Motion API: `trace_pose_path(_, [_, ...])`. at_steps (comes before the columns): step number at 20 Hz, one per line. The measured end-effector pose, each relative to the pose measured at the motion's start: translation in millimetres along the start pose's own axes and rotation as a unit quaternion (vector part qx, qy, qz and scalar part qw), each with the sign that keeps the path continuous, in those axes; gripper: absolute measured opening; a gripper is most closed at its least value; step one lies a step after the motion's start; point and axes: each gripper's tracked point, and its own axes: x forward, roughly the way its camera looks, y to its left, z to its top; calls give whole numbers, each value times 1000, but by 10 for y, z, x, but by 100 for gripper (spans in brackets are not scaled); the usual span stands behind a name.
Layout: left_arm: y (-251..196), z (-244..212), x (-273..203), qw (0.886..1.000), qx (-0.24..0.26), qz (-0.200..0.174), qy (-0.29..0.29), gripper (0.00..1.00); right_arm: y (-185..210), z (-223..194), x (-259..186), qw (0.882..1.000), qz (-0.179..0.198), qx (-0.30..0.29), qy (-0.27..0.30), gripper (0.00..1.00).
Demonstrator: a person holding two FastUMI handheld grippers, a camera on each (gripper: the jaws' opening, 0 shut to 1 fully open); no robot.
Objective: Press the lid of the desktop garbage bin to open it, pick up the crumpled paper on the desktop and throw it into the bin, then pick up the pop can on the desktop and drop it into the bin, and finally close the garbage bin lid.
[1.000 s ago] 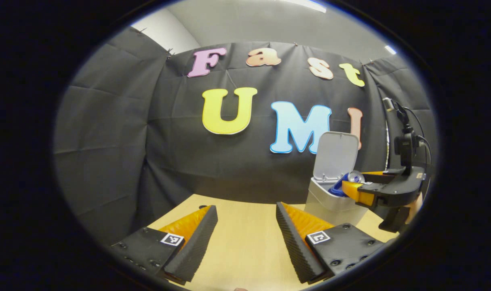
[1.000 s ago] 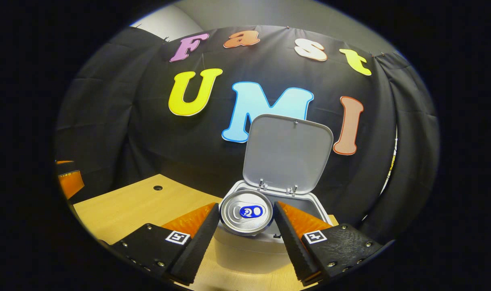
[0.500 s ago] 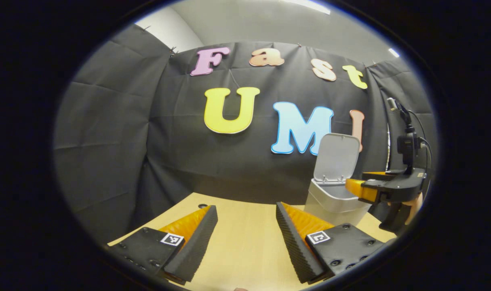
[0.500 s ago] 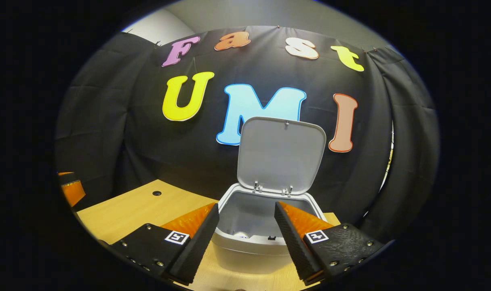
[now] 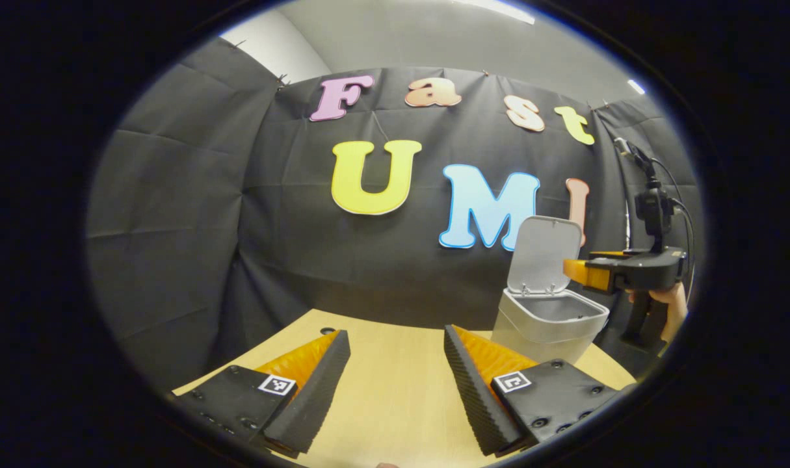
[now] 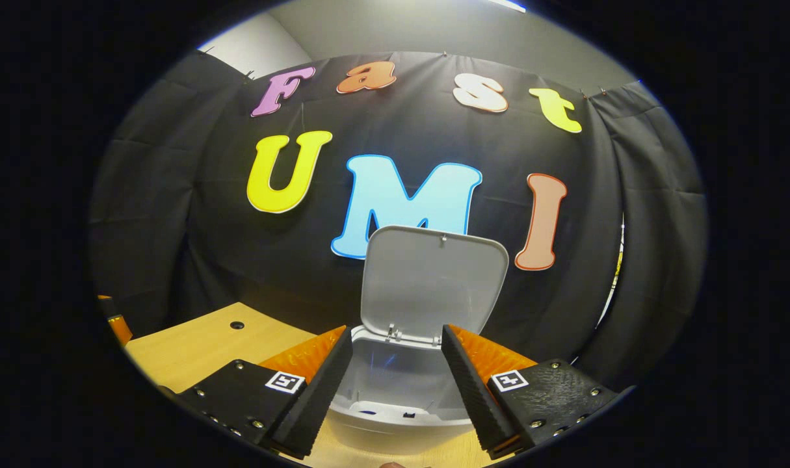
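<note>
Right hand-held gripper (image 6: 395, 383) hangs just above the near rim of the garbage bin (image 6: 401, 409), its fingers spread apart with nothing between them. Between those fingers the right gripper view looks down into the bin's grey well, where a small blue-and-white patch low inside may be the pop can, though it is too small to say for sure. Behind the opening the lid (image 6: 434, 283) stands upright on its hinge at the far edge. Off to the left, the left hand-held gripper (image 5: 395, 383) rests low over the bare wooden surface (image 5: 395, 364), also spread wide and holding nothing; from there the bin (image 5: 551, 325) sits at the far right.

With no paper or can on the surface, I judge the dropping steps done and only the closing left. That calls for reaching past the opening, over the lid's top edge, and pushing it forward and down until it seats.
</note>
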Motion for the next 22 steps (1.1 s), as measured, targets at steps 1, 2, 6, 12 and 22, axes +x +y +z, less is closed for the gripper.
trace_pose_path(1, [3, 6, 21, 1000, 1, 0, 0, 95, -24, 58, 38, 1000, -3, -1, -4, 89])
trace_pose_path(2, [10, 0, 31, 1000, 2, 1, 1, 95, -43, 111, 66, 1000, -5, -1, -6, 89])
trace_pose_path(6, [-32, 25, 68, 1000, -1, 0, 1, 95, -103, 268, 181, 1000, -6, 5, -10, 89])
trace_pose_path(12, [-72, 64, 53, 1000, 6, 6, -3, 95, -208, 472, 341, 1000, -10, 3, -12, 89])
trace_pose_path(22, [-13, 39, 51, 1000, 4, 21, 2, 95, -431, 952, 691, 999, -28, 5, -38, 88])
